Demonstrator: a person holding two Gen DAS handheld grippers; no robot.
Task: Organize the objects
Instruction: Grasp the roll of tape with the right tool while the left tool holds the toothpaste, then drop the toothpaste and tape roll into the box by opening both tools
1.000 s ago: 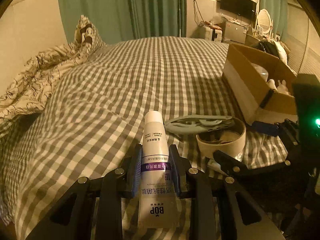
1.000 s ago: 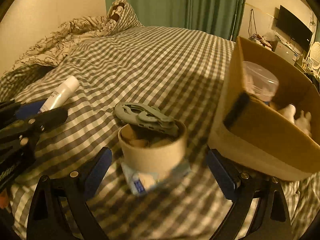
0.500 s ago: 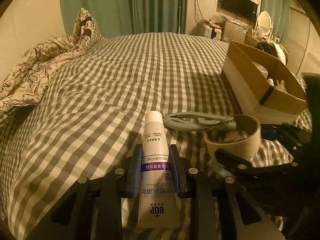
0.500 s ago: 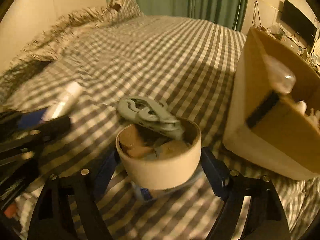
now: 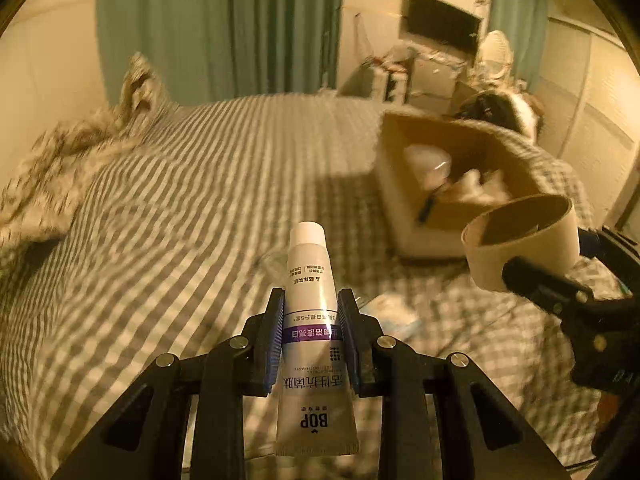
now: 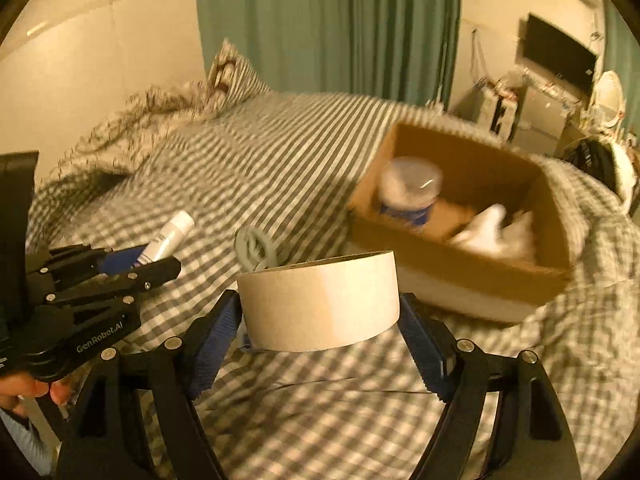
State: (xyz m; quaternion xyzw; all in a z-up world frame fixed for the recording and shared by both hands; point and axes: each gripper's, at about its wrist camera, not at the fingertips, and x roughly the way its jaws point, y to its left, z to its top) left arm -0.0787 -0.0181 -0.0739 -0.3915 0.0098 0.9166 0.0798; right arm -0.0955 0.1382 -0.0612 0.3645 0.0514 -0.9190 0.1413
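A checked bedspread (image 5: 168, 216) covers the bed, with a rumpled patterned quilt (image 6: 132, 128) at its far left. On the right side of the bed sits an open cardboard box (image 6: 460, 264), holding a clear-lidded plastic tub (image 6: 410, 190) and some blurred white items. The right gripper (image 6: 320, 316) is clamped on a wide roll of tape (image 6: 320, 300), its blue pads pressing the roll's outer wall from both sides; the roll is held clear of the bedspread, its open axis roughly vertical, just short of the box's near wall. The left gripper (image 5: 311, 336) is clenched on a white BOP toothpaste tube (image 5: 312, 328), gripped across its middle; the tube's long axis runs straight along the fingers, cap end pointing forward and away, crimped end toward the camera. A grey plastic clip-like item (image 6: 256, 246) lies on the bedspread just behind the roll. The left wrist view shows the roll's hollow cardboard core from above and the tube's printed label; the right wrist view shows the roll's smooth outer face, the tub's blue label and the grey item, which the tube mostly hides in the other view.
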